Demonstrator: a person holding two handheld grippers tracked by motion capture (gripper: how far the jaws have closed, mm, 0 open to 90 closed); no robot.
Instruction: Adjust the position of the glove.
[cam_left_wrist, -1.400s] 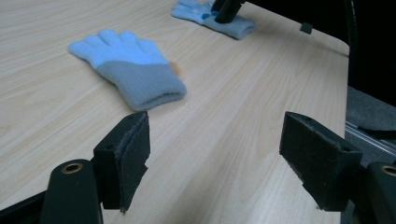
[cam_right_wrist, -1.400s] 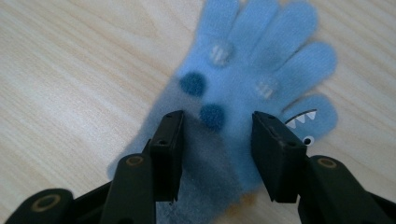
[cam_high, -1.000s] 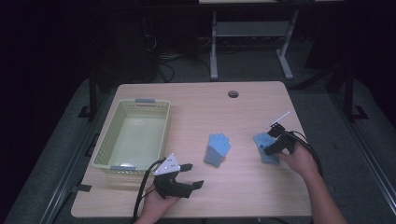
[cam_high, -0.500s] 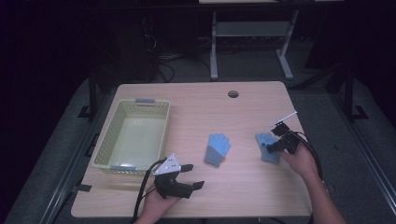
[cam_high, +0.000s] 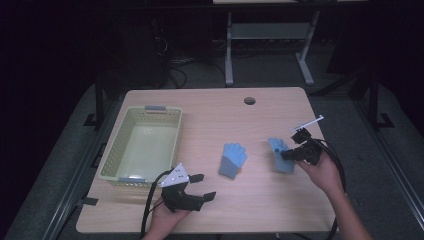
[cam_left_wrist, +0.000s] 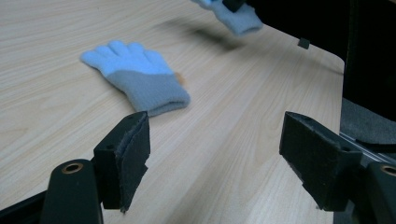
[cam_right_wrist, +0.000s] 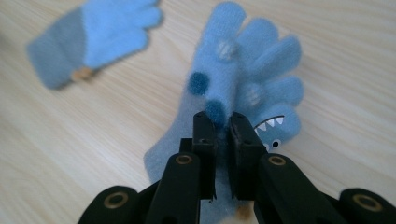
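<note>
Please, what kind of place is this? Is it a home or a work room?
Most likely a lab or workshop set up for recording, not a home. A plain wooden table with a cable hole stands in a dark room, cables lie on the floor behind it, and a metal table frame stands further back.

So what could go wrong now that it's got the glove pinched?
The right gripper is shut on only a small fold of the shark glove, so the glove might slip out on the way. The basket sits across the table, past the other glove, so the dangling glove could brush it and drag it. The left gripper, open near the basket, might get in the way.
</note>
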